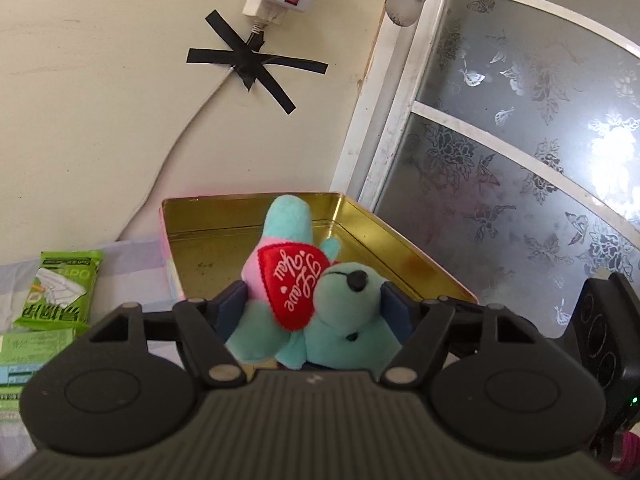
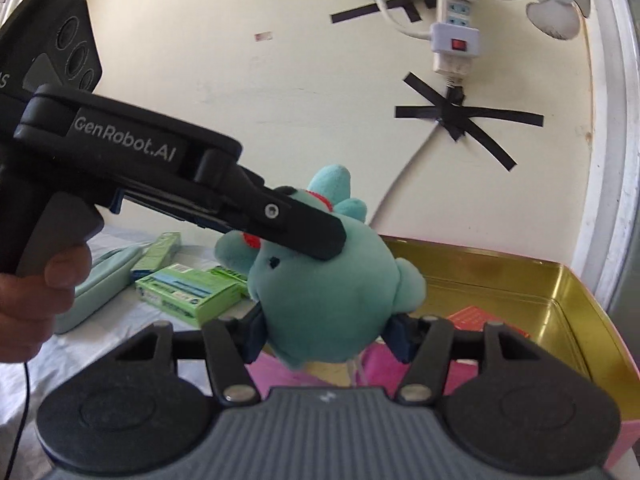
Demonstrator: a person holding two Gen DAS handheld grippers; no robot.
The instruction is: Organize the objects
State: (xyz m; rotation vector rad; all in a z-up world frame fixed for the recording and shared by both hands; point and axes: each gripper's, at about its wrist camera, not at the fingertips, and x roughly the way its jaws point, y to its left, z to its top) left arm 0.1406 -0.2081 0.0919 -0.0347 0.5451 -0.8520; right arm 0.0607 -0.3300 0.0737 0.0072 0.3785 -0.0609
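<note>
Open tin ahead, both grippers crowded around one plush toy

The gold-lined tin [image 1: 404, 248] lies open-topped with most of its floor bare; a red card [image 2: 476, 318] takes one patch, and its raised walls bar any low, level entry. The teal plush toy [image 2: 332, 300] fills the gap between the right gripper [image 2: 328, 338] pads, and the left gripper [image 2: 316, 236] lies across its top, blocking the way above. Green boxes [image 2: 188, 294] and a green packet [image 1: 60, 288] clutter the cloth left of the tin. The wall [image 1: 120, 100] and frosted door [image 1: 520, 160] close off the far side.
</note>
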